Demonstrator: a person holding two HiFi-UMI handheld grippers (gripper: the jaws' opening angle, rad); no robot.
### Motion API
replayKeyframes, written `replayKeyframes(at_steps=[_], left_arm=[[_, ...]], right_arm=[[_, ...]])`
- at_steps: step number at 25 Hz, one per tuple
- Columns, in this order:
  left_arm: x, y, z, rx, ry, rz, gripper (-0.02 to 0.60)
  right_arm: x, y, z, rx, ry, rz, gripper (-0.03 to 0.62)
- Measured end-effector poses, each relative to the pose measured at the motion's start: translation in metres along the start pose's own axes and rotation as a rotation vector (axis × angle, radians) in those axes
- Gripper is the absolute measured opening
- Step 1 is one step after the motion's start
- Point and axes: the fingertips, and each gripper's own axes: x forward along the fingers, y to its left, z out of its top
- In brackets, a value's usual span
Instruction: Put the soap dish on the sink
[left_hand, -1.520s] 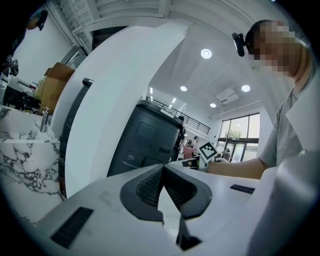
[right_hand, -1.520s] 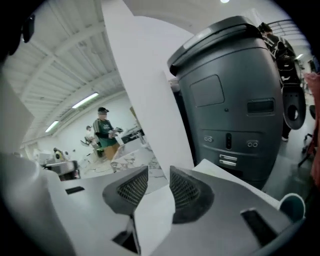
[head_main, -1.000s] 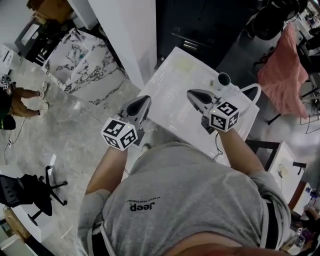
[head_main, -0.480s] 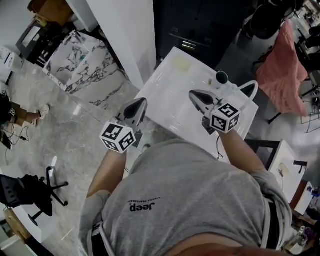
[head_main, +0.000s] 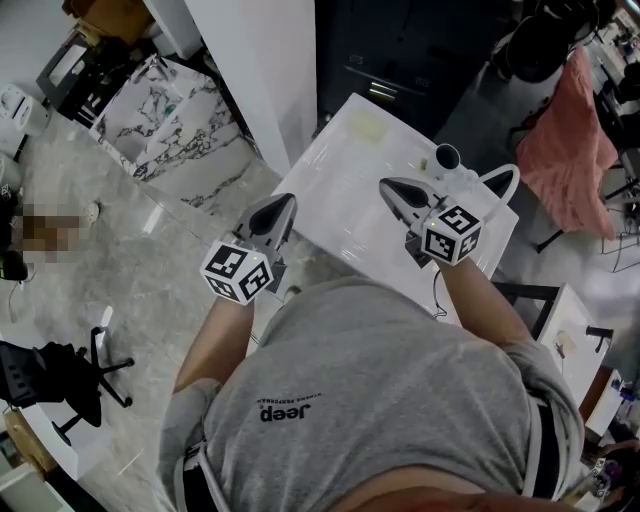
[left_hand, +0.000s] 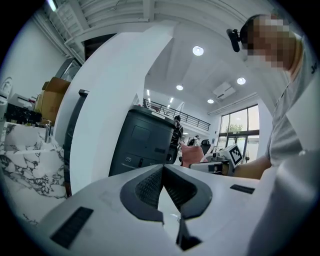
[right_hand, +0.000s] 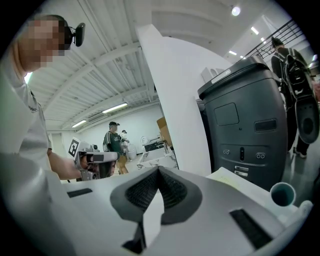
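A pale, flat soap dish (head_main: 367, 127) lies at the far left corner of a white sink top (head_main: 340, 190). My left gripper (head_main: 287, 200) hovers over the top's near left edge, jaws shut and empty; in the left gripper view its tips (left_hand: 163, 167) meet with nothing between them. My right gripper (head_main: 384, 185) hangs over the near right part of the top, shut and empty, its tips (right_hand: 159, 170) together. Both stand well short of the dish. A dark-rimmed cup (head_main: 447, 158) sits just beyond the right gripper, also visible in the right gripper view (right_hand: 282, 194).
A white looped pipe (head_main: 505, 180) rises at the top's right edge. A dark grey cabinet (head_main: 400, 50) stands behind the sink and a white pillar (head_main: 260, 70) to its left. A marble counter (head_main: 165, 120) is at far left, an office chair (head_main: 50, 385) on the floor.
Both grippers stay where they were, shut. A person on the floor at far left has walked mostly out of the head view.
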Motion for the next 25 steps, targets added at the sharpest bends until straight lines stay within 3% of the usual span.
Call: replayKeyframes(at_steps=[25], left_arm=[[-0.0062, -0.0030, 0.0016, 0.001, -0.001, 0.000, 0.014]], right_arm=[[-0.0017, 0.0024, 0.0006, -0.017, 0.012, -0.003, 0.052]])
